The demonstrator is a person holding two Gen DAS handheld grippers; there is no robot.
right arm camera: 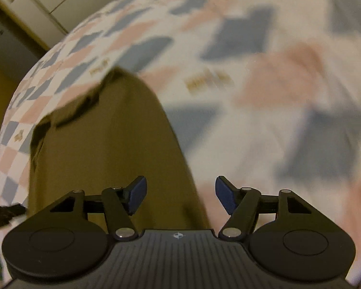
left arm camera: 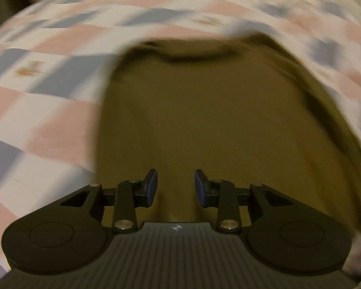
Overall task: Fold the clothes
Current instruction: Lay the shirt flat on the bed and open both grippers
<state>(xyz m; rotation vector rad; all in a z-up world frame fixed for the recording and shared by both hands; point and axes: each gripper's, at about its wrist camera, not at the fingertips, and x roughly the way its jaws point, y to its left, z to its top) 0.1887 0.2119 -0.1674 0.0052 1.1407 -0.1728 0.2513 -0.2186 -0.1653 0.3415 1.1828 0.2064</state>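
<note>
**Olive garment spread on the checked bed cover, both claws spread above it**

Nearest in the left wrist view, the left claw (left arm camera: 176, 185) has its blue-padded fingers spread apart with nothing between them, over the lower part of an olive-brown garment (left arm camera: 204, 120). In the right wrist view the right claw (right arm camera: 181, 193) is spread wider still and also holds nothing; its left finger is over the garment (right arm camera: 113, 149) and its right finger over the cover, so it straddles the garment's right edge.

The garment is one plain colour, with no print visible. It lies mostly flat and smooth on the checked bed cover (left arm camera: 48, 101), a pattern of pink, grey-blue and white squares. Its long axis runs away from the claws, straight ahead in the left view. At the far end there is a dark curved seam that looks like a neckline (left arm camera: 192, 56), so the top points away. In the right view the far corner shows bunched, darker folds (right arm camera: 84, 110).

Beyond the cover's edge, pale cabinet panels (right arm camera: 48, 2) appear. Both views are blurred, so fabric detail cannot be told.
</note>
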